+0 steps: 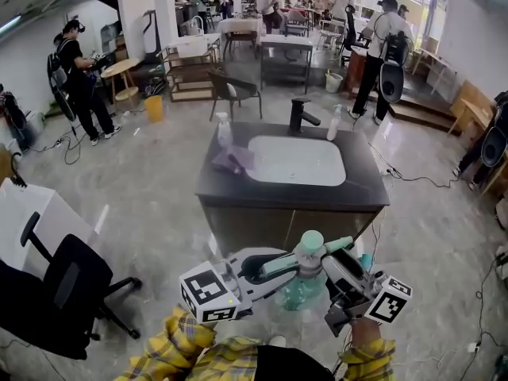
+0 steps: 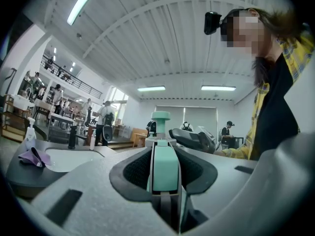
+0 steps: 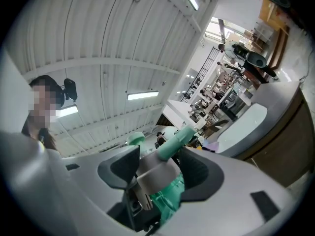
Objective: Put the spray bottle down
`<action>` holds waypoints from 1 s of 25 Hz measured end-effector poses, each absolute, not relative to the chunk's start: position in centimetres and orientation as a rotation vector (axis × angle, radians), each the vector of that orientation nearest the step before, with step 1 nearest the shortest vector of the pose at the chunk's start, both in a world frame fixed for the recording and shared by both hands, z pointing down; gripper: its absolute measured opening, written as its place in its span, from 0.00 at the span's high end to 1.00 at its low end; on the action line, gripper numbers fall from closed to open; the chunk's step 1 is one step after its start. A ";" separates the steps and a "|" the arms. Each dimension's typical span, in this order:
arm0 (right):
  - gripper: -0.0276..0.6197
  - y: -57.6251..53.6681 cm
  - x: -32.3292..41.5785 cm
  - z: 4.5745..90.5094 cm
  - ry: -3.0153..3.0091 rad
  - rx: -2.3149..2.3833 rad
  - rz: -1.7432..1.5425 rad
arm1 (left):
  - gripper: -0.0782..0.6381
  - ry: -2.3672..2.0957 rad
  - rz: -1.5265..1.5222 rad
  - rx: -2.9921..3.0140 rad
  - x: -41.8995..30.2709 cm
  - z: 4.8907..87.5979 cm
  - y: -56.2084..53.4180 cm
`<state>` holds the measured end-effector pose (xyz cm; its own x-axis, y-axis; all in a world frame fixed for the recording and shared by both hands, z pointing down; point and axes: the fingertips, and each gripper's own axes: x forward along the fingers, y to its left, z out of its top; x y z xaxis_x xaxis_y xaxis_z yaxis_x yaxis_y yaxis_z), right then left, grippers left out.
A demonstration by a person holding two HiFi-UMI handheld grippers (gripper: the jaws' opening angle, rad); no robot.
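Observation:
A translucent green spray bottle (image 1: 304, 286) with a mint head (image 1: 311, 244) hangs in the air between my two grippers, in front of a dark sink counter (image 1: 367, 187). My left gripper (image 1: 268, 267) comes in from the left and is shut on the mint spray head (image 2: 166, 167). From the right, my right gripper (image 1: 336, 267) is shut on the bottle near its neck; in the right gripper view the green body (image 3: 170, 193) sits between the jaws and the nozzle (image 3: 178, 140) sticks out above them.
The counter holds a white basin (image 1: 295, 159), a black faucet (image 1: 300, 116), a purple cloth (image 1: 232, 159) and two small bottles (image 1: 223, 128). A black office chair (image 1: 67, 292) stands at lower left. Several people, tables and floor cables lie beyond.

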<state>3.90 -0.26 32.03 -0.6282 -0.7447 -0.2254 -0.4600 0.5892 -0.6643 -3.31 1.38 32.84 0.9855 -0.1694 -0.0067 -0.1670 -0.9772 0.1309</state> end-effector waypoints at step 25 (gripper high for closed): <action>0.59 -9.3 16.5 33.5 2.298 -0.986 -0.784 | 0.72 -0.217 0.005 2.990 9.2 34.2 -7.8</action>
